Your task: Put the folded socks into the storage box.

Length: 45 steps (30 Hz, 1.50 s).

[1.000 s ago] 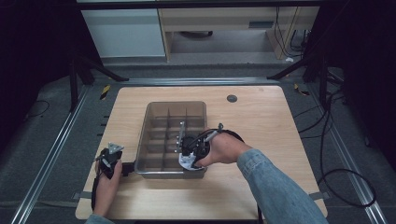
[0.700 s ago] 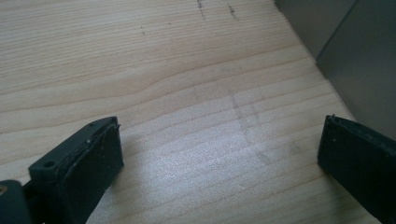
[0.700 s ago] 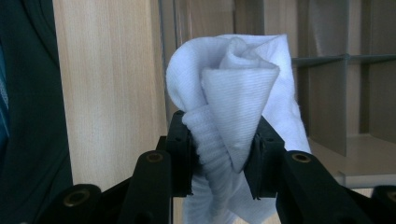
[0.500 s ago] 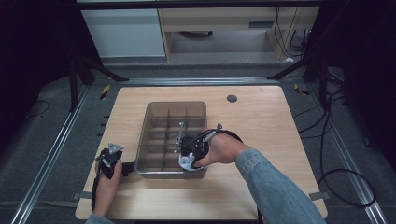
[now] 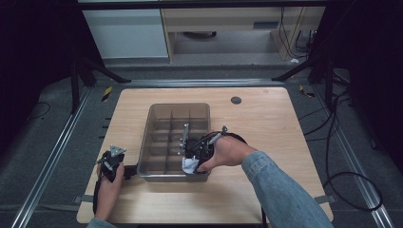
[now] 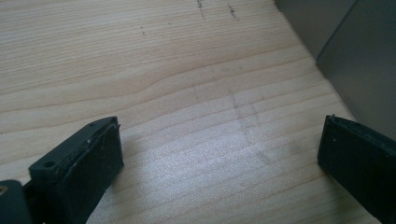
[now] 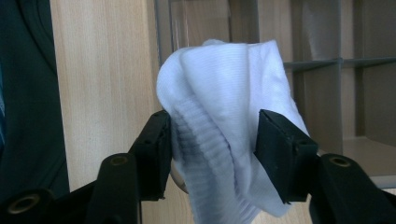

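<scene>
A white sock (image 7: 229,121) is clamped by the right gripper (image 7: 212,140) above the divided grey bin (image 5: 157,118), while the left gripper (image 6: 219,154) is held wide open and empty.

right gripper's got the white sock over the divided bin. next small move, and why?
Probably lower the right gripper a little into the near-right compartment of the grey divided bin, then open. Its jaws pinch the bunched white sock at the bin's near edge, above the dividers. The left gripper sits open over bare wooden table, so it needn't move.

Probably a lab — dark frame stands (image 5: 81,71), cables (image 5: 332,137), wooden table (image 5: 266,118).
</scene>
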Available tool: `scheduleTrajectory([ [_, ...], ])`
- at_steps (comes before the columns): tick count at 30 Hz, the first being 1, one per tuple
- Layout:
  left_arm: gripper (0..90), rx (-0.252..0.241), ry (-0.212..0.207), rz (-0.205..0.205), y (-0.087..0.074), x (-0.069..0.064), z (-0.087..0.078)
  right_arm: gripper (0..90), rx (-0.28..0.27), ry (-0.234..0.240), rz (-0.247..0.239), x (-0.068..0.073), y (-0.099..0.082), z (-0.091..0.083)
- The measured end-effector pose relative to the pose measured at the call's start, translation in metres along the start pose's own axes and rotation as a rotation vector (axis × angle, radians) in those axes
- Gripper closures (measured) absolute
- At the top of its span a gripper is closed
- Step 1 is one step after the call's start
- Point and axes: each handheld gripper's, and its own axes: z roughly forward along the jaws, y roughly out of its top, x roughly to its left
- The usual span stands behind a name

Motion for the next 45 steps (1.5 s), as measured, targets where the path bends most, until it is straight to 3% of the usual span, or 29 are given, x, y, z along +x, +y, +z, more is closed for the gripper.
scheduleTrajectory([
  [14,0.0,0.000,-0.003,0.002,0.000,0.000,0.000,29.8,-0.052,-0.022,0.019,0.001,-0.008,-0.011],
  [21,0.0,0.000,-0.003,0.003,0.000,0.000,0.000,31.2,-0.068,-0.030,0.038,-0.001,-0.020,-0.022],
  [25,0.0,0.000,-0.002,0.002,0.000,0.000,0.000,37.2,-0.072,-0.042,0.042,-0.003,-0.025,-0.030],
  [30,0.0,0.000,-0.002,0.002,0.000,0.000,0.000,52.0,-0.073,-0.069,0.051,-0.008,-0.031,-0.045],
  [39,0.0,0.001,-0.002,0.002,0.000,0.000,0.000,78.9,-0.084,-0.103,0.042,-0.014,-0.025,-0.062],
  [45,0.0,0.000,-0.002,0.002,0.000,0.000,0.000,89.8,-0.098,-0.120,0.044,-0.018,-0.019,-0.063],
])
